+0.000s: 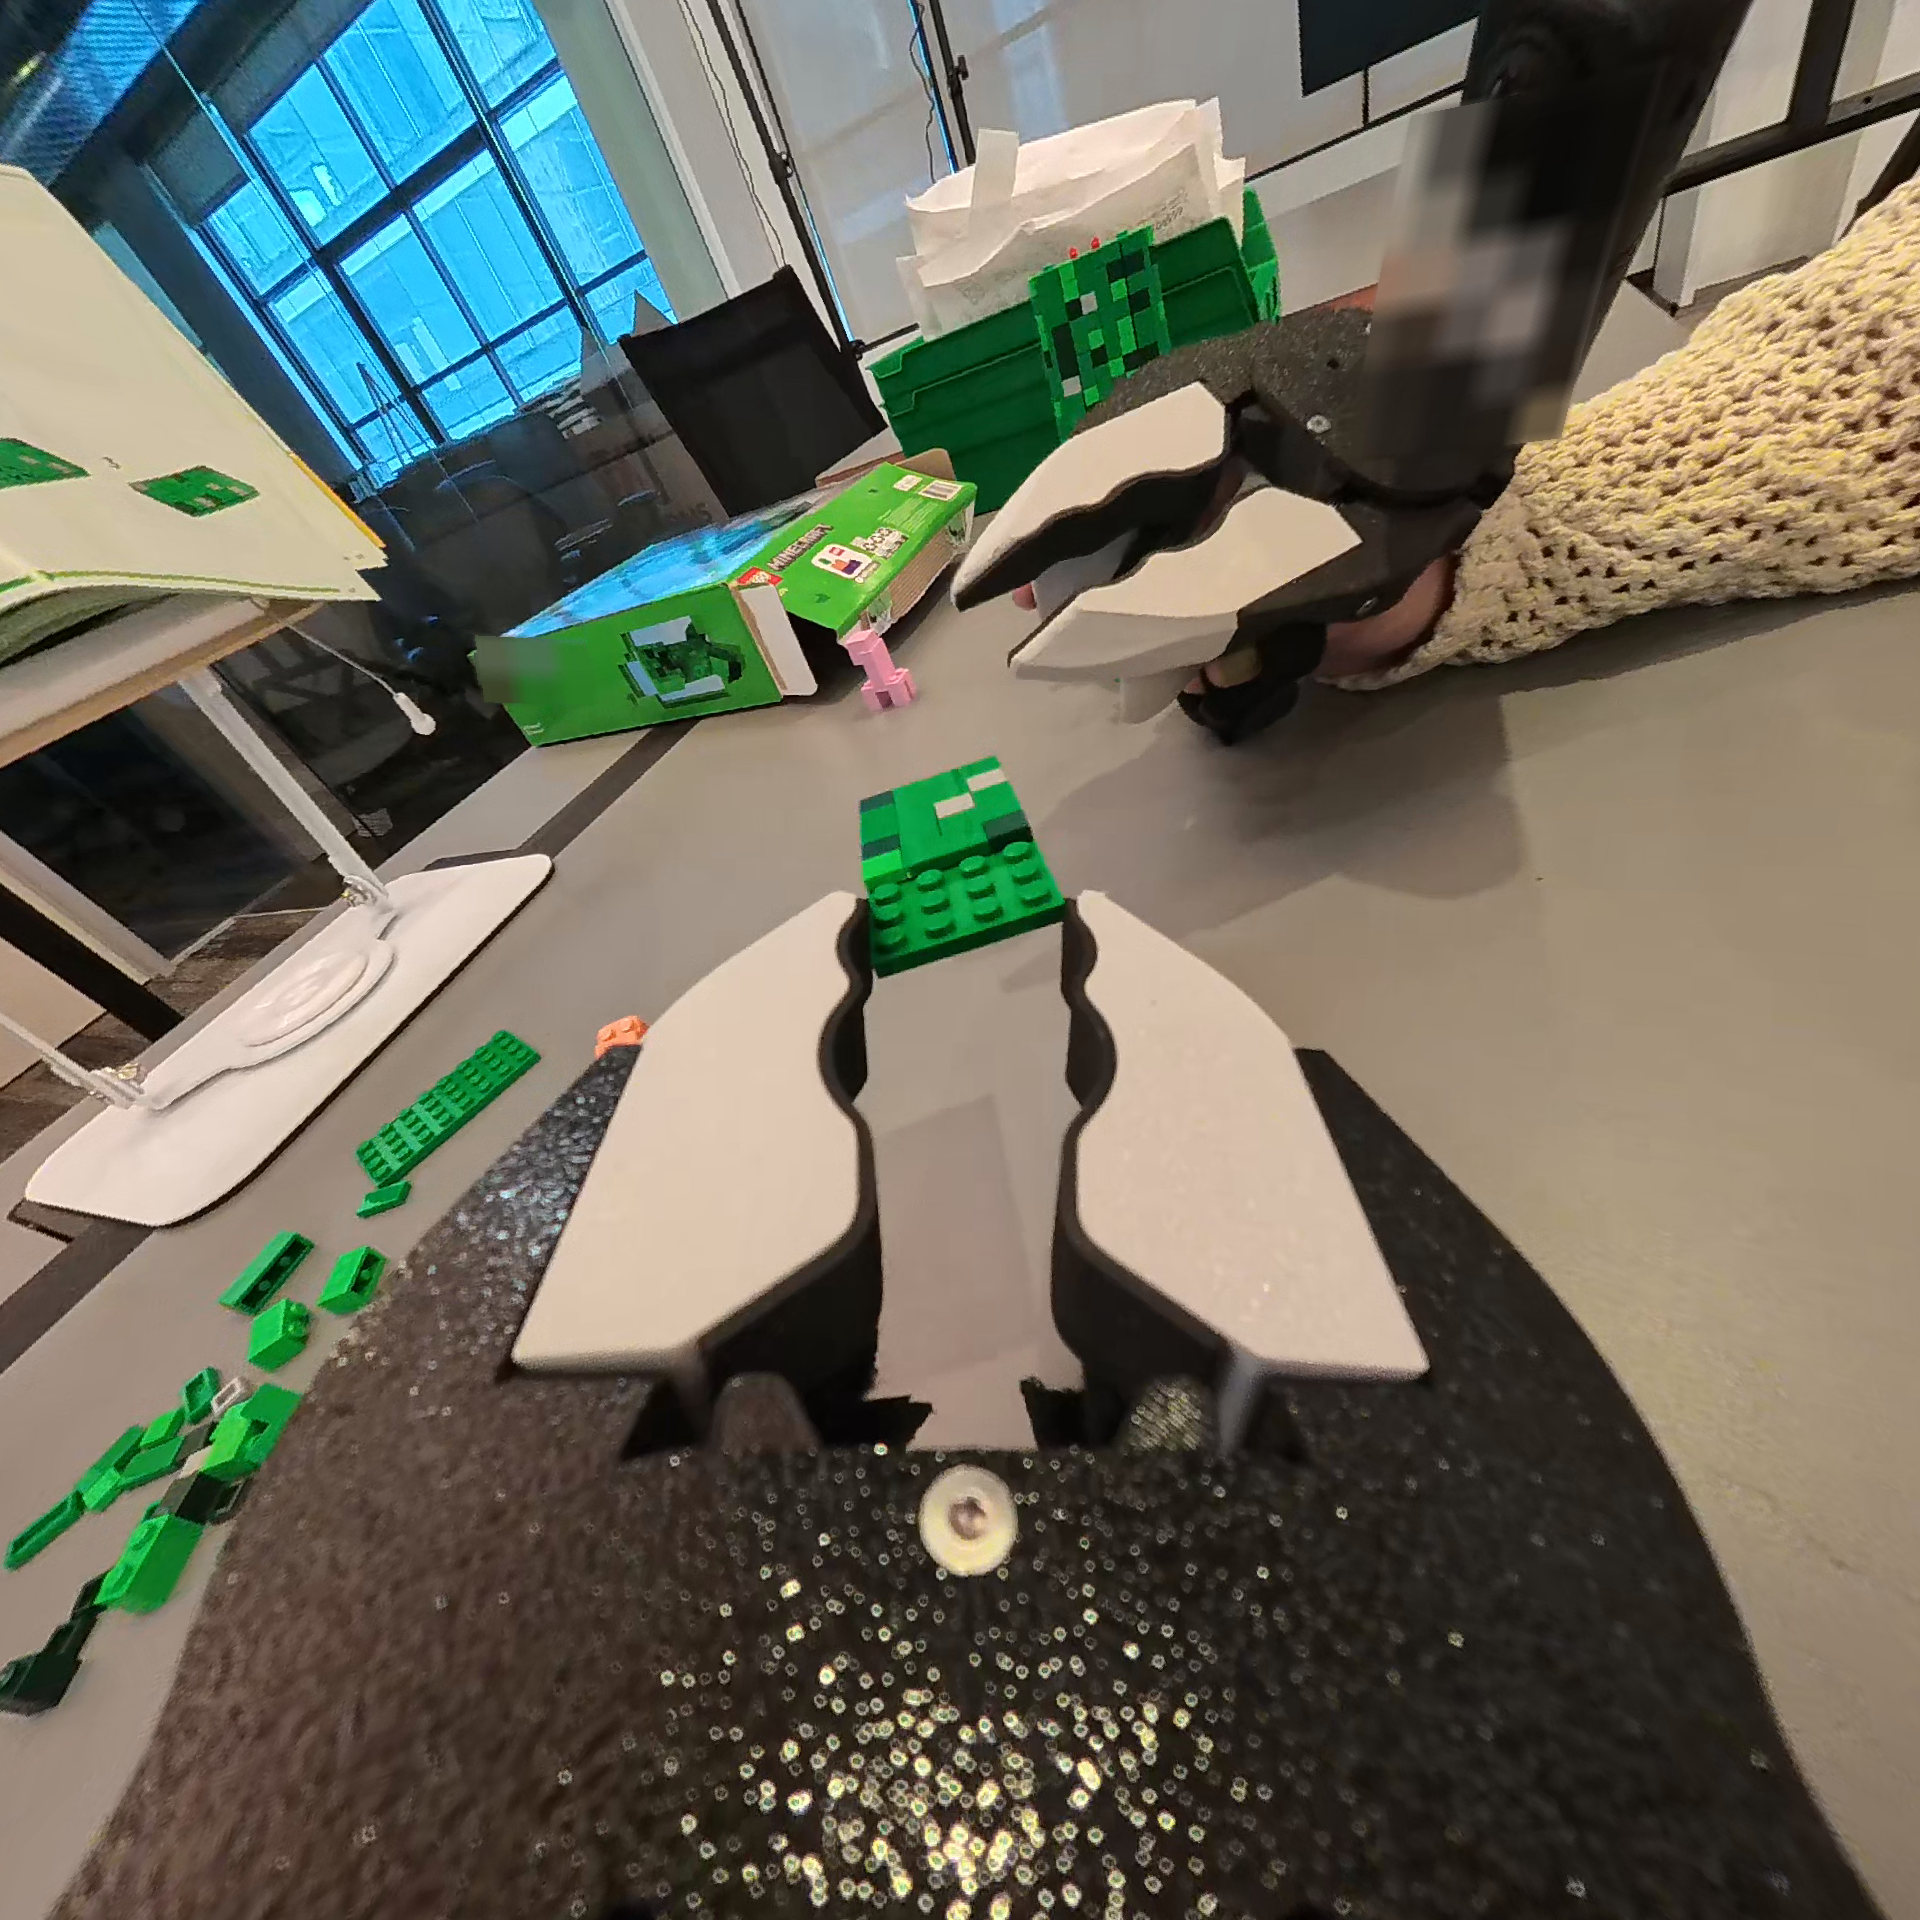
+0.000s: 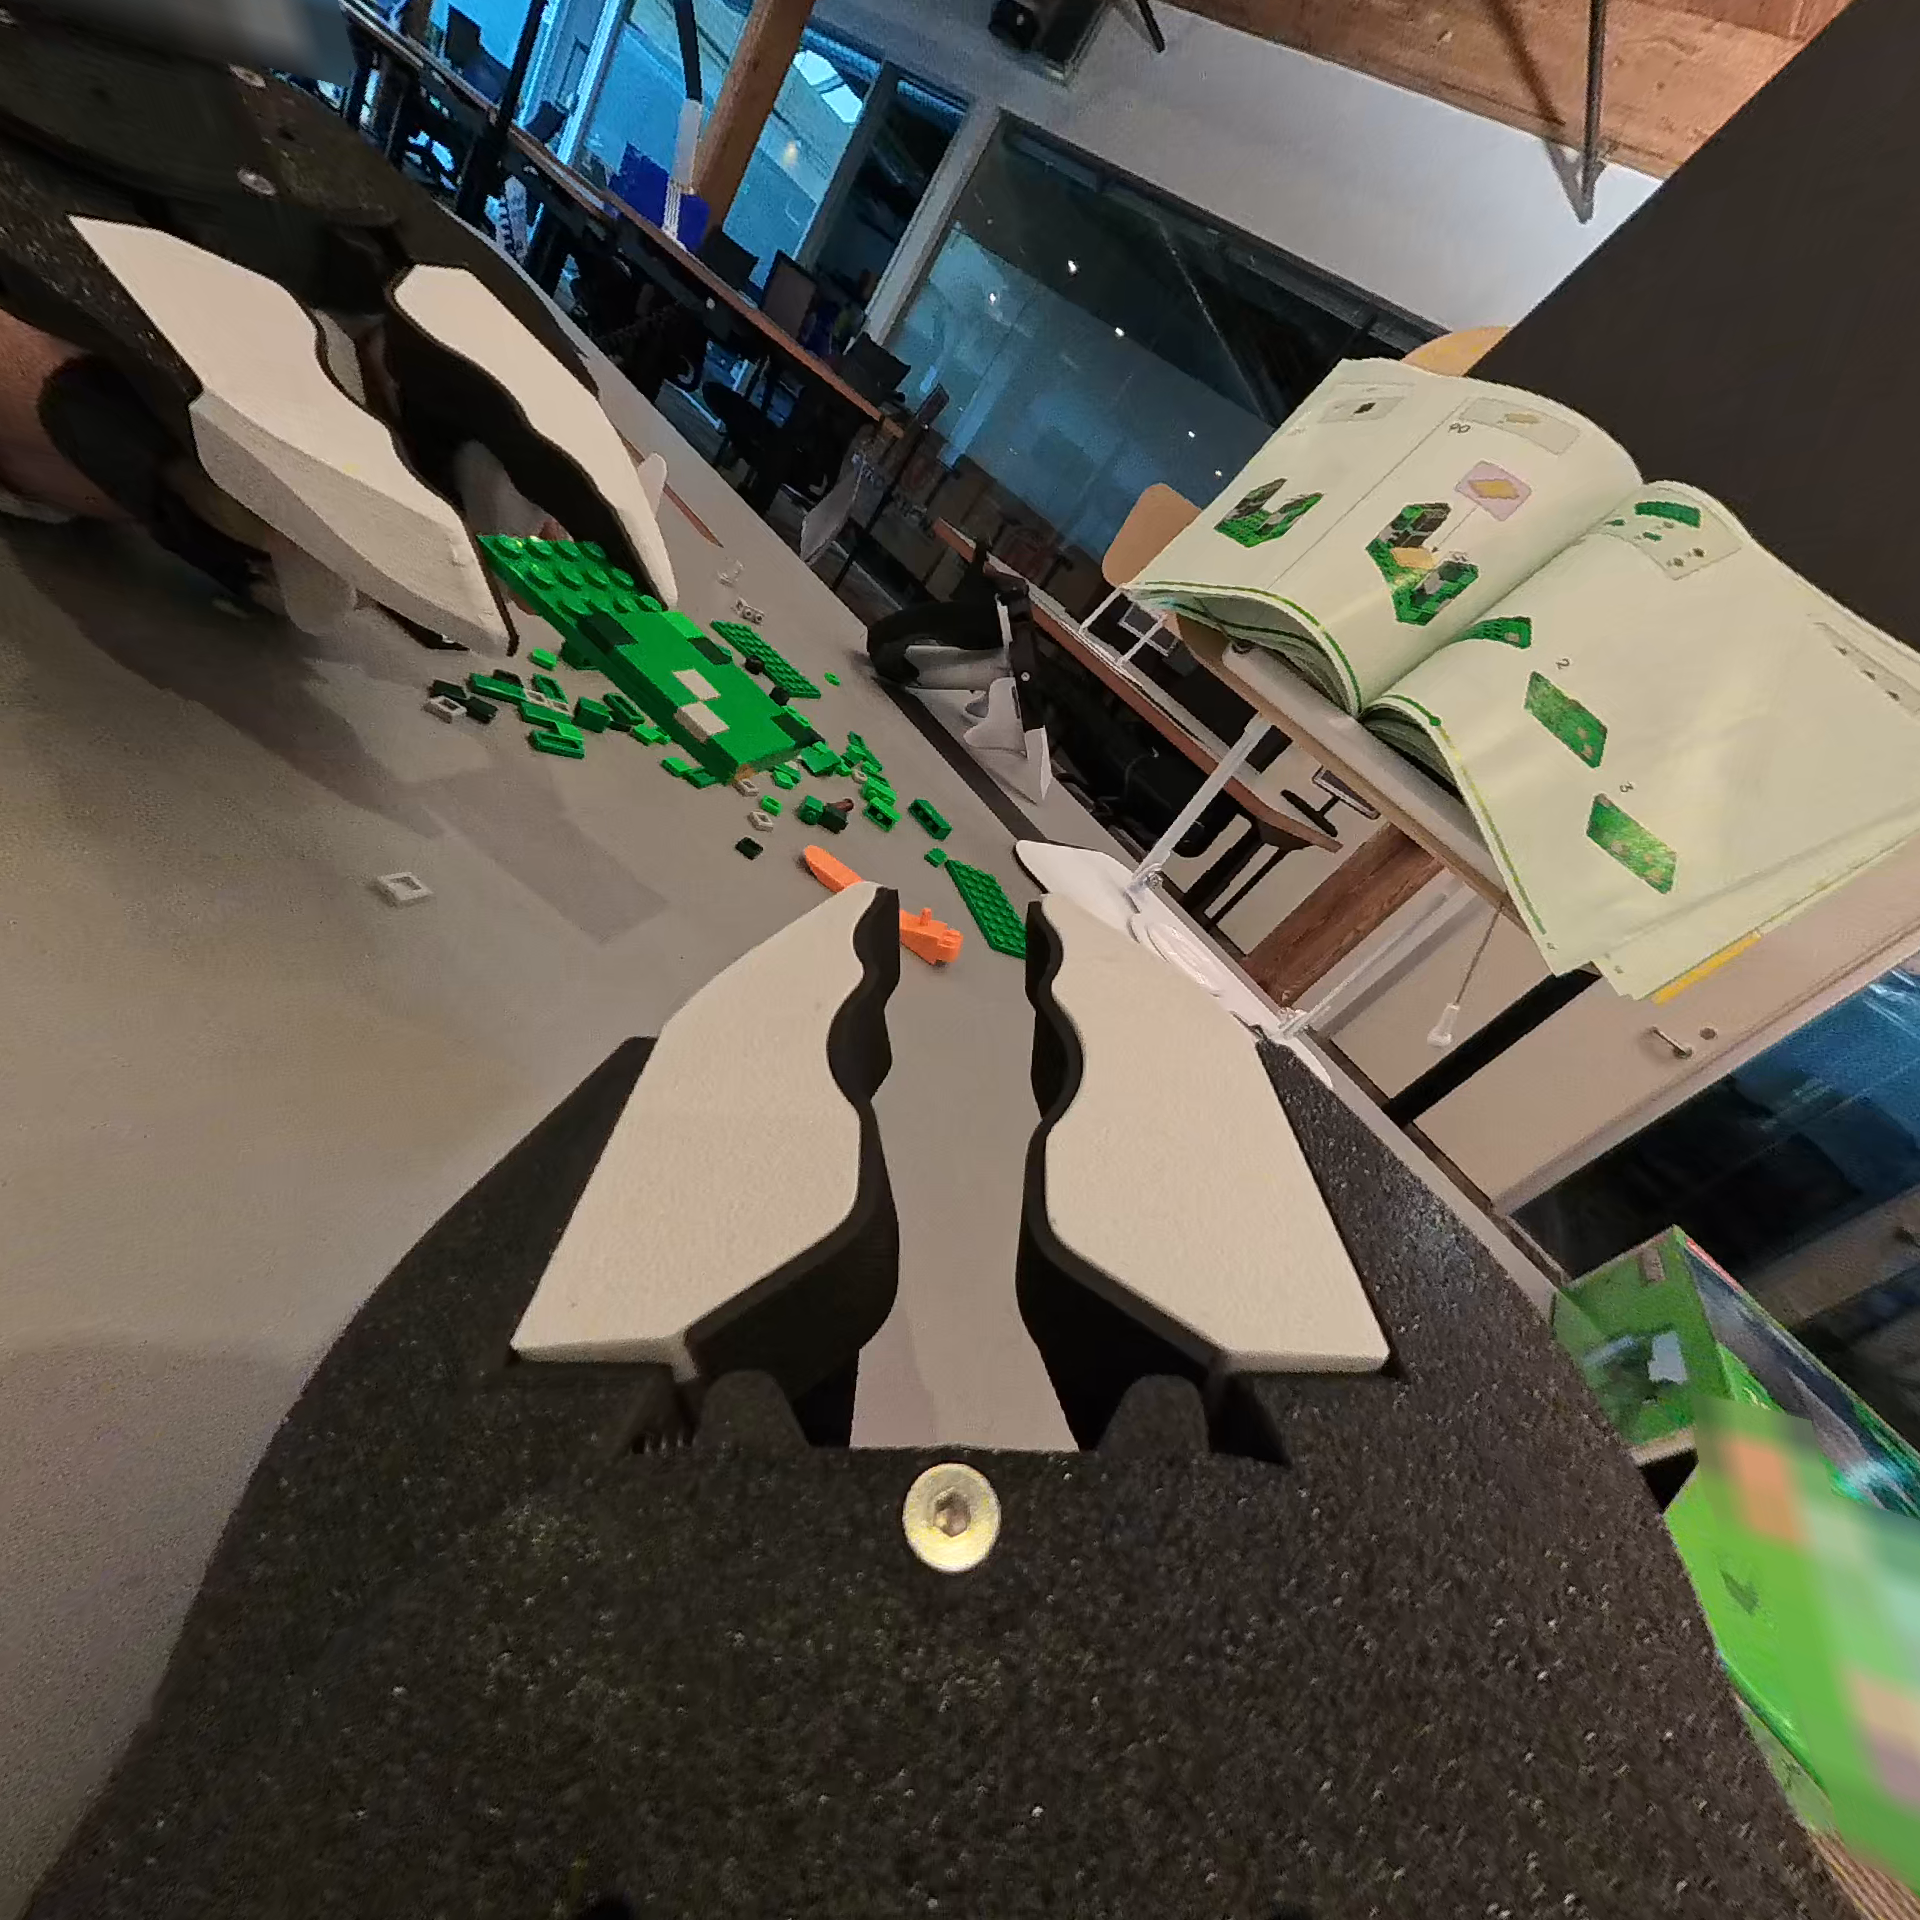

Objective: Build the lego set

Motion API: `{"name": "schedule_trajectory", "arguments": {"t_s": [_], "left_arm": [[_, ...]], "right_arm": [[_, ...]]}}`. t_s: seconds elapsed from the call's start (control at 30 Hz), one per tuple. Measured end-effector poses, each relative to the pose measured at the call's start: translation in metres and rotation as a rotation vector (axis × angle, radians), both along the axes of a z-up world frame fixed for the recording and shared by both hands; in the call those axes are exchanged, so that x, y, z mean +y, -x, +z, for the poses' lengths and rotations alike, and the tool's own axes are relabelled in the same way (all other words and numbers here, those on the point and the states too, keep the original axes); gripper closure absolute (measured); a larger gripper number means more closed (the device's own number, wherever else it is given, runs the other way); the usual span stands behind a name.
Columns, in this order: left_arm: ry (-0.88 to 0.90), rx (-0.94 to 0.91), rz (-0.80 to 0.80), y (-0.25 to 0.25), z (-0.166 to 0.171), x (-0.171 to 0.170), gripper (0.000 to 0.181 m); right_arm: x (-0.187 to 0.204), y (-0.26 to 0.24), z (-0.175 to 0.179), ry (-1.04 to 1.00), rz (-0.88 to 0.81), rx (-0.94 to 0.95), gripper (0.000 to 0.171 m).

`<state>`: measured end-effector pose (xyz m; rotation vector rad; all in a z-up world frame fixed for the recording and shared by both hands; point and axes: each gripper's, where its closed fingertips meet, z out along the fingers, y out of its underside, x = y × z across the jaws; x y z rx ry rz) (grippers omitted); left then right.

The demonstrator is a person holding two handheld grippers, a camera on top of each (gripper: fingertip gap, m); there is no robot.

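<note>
In your left wrist view, your left gripper (image 1: pixel 966 914) is spread, its fingertips flanking the near, studded end of the green lego panel (image 1: pixel 956 868) that lies flat on the grey table (image 1: pixel 1507 1039). Whether the pads touch the panel's sides, you cannot tell. The panel's long axis runs straight away from you along the fingers, studded end nearest, tiled end with pale and dark squares pointing toward the pink lego figure (image 1: pixel 881 675) and the open green box (image 1: pixel 727 623). Loose green pieces (image 1: pixel 208 1403) lie to your left, a long green plate (image 1: pixel 449 1107) among them. Your right gripper (image 1: pixel 1023 613) hovers beyond to the right, parted a little, with nothing between its fingers.

In your right wrist view, your right gripper (image 2: pixel 961 914) stands open over bare table (image 2: pixel 260 1039), empty. An orange piece (image 2: pixel 925 930) and a green plate (image 2: pixel 987 904) lie just past its tips. Farther off, the panel (image 2: pixel 665 655) lies slantwise, its studded end between the left gripper's (image 2: pixel 566 592) fingers. The instruction booklet (image 2: pixel 1558 644) rests open on a stand at the right.
</note>
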<state>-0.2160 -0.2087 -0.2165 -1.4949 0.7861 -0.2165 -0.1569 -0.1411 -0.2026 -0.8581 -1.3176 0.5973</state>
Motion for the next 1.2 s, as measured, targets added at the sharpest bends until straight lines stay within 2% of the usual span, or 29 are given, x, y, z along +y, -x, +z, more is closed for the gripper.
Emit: {"name": "schedule_trajectory", "arguments": {"t_s": [0.57, 0.7, 0.8, 0.9, 1.0, 1.03, 1.1, 1.2], "left_arm": [[0.003, 0.182, -0.105, -0.031, -0.018, -0.013, 0.147], [0.006, 0.217, -0.005, -0.034, -0.022, -0.005, 0.147], [-0.015, 0.298, 0.053, -0.034, -0.028, 0.002, 0.147], [-0.003, 0.3, 0.006, -0.04, -0.03, -0.002, 0.147], [-0.012, 0.279, -0.181, -0.057, -0.031, -0.022, 0.147], [-0.013, 0.276, -0.225, -0.058, -0.031, -0.028, 0.147], [0.012, 0.262, -0.249, -0.054, -0.031, -0.031, 0.147], [0.042, 0.218, -0.272, -0.045, -0.027, -0.033, 0.147]], "right_arm": [[0.001, 0.0, -0.002, -0.007, -0.008, -0.006, 0.15], [0.006, 0.0, -0.005, 0.028, -0.029, -0.032, 0.152], [0.018, 0.013, -0.007, 0.19, -0.039, -0.1, 0.153], [0.018, 0.051, 0.004, 0.311, 0.091, -0.25, 0.153], [0.019, 0.098, 0.008, 0.16, 0.292, -0.503, 0.149], [0.022, 0.112, 0.003, 0.116, 0.352, -0.611, 0.143], [0.033, 0.134, -0.009, 0.051, 0.447, -0.786, 0.14], [0.054, 0.164, -0.027, 0.027, 0.491, -0.974, 0.135]]}}
